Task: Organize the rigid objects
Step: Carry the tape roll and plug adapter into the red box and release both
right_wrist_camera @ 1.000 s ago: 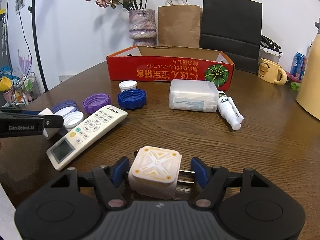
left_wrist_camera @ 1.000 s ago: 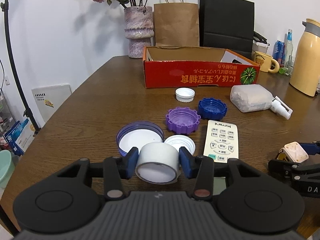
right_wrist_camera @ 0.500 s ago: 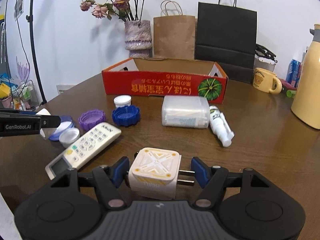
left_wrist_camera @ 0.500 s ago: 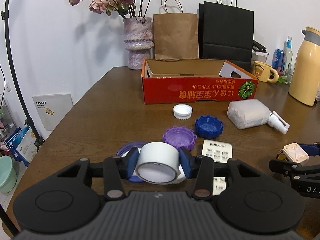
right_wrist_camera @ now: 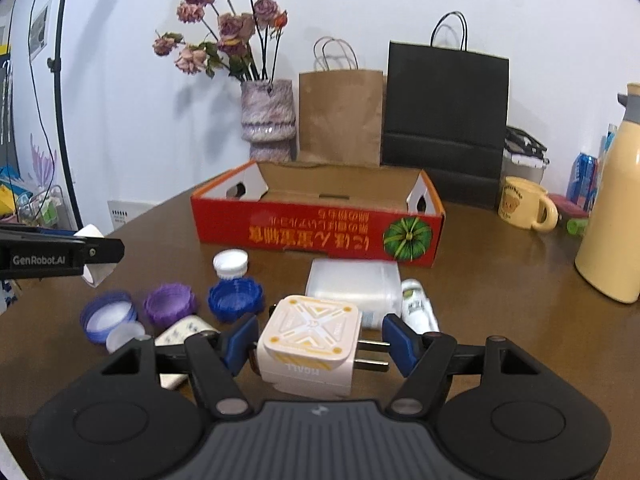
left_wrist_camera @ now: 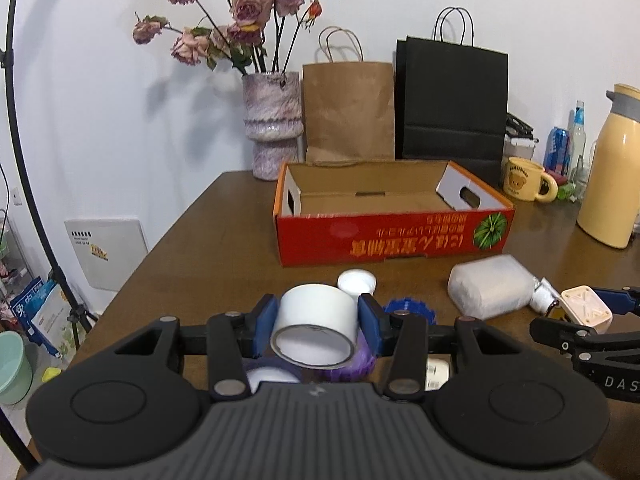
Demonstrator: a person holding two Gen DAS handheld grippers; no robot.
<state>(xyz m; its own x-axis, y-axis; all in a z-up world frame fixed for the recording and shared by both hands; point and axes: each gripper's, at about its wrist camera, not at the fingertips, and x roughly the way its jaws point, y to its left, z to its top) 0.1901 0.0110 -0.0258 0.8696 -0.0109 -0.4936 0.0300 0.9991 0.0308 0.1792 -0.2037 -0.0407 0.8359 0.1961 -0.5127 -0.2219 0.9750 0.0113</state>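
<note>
My left gripper (left_wrist_camera: 318, 324) is shut on a white tape roll (left_wrist_camera: 316, 322) and holds it above the table. My right gripper (right_wrist_camera: 320, 340) is shut on a white and yellow plug adapter (right_wrist_camera: 310, 338), also lifted; it also shows at the right of the left wrist view (left_wrist_camera: 586, 308). The open red cardboard box (left_wrist_camera: 394, 234) stands ahead of both, its inside bare (right_wrist_camera: 340, 196). On the table lie a white cap (right_wrist_camera: 230, 262), a blue lid (right_wrist_camera: 236, 298), a purple lid (right_wrist_camera: 170, 304), a lilac lid (right_wrist_camera: 108, 316) and a remote (right_wrist_camera: 182, 330), partly hidden.
A clear plastic box (right_wrist_camera: 354, 290) and a small spray bottle (right_wrist_camera: 418, 310) lie in front of the red box. Behind it stand a vase (left_wrist_camera: 274, 126), a brown bag (left_wrist_camera: 348, 112) and a black bag (left_wrist_camera: 452, 104). A yellow mug (right_wrist_camera: 524, 202) and thermos (right_wrist_camera: 616, 208) are at the right.
Both grippers have risen and moved forward toward the red box with the tape roll and the plug adapter still held. The lids and remote now sit lower in view.
</note>
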